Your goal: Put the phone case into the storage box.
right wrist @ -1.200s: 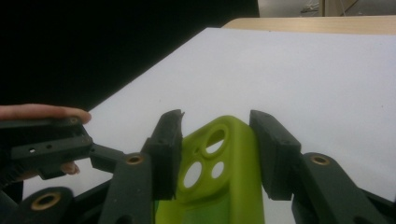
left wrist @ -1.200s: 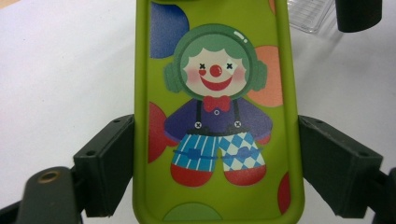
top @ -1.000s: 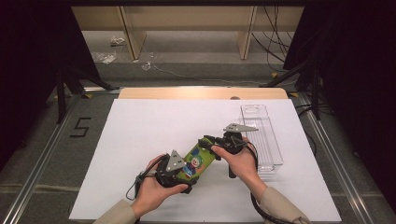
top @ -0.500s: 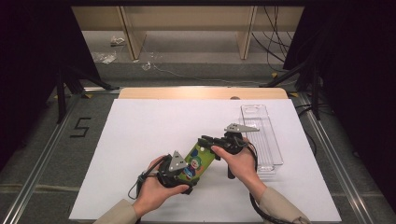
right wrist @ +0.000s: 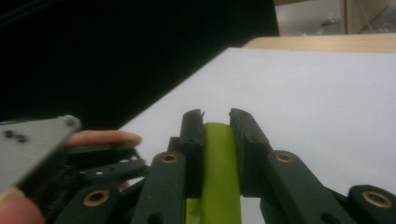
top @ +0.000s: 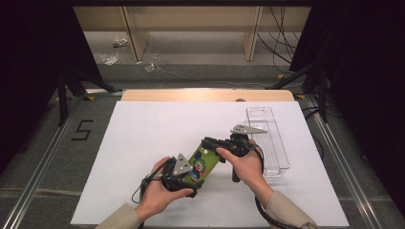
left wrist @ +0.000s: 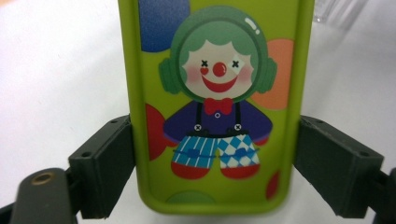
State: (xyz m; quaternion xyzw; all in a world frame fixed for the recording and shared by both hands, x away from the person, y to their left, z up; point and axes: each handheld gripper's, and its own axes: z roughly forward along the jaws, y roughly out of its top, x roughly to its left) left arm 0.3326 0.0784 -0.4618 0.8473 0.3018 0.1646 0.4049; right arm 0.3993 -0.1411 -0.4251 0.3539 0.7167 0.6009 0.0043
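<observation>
A flat lime-green case [top: 204,160] with a clown picture [left wrist: 217,93] is held just above the white mat, between both hands. My left gripper [top: 192,172] is shut across the width of its near end, and both pads [left wrist: 109,163] press its long sides. My right gripper [top: 208,143] comes in from the right and clamps the case's thin far edge [right wrist: 218,172]. Its jaws have just been closing with the case between them, and the pads [right wrist: 192,140] now touch both faces.
A clear plastic tray [top: 270,143] lies on the mat's right side, just behind the right hand. The white mat [top: 143,138] covers the table, with a wooden board [top: 205,95] at its far edge. Dark floor and cables surround it.
The right gripper's jaws have drawn in onto the case's far end. Both hands and the case have hardly shifted.
</observation>
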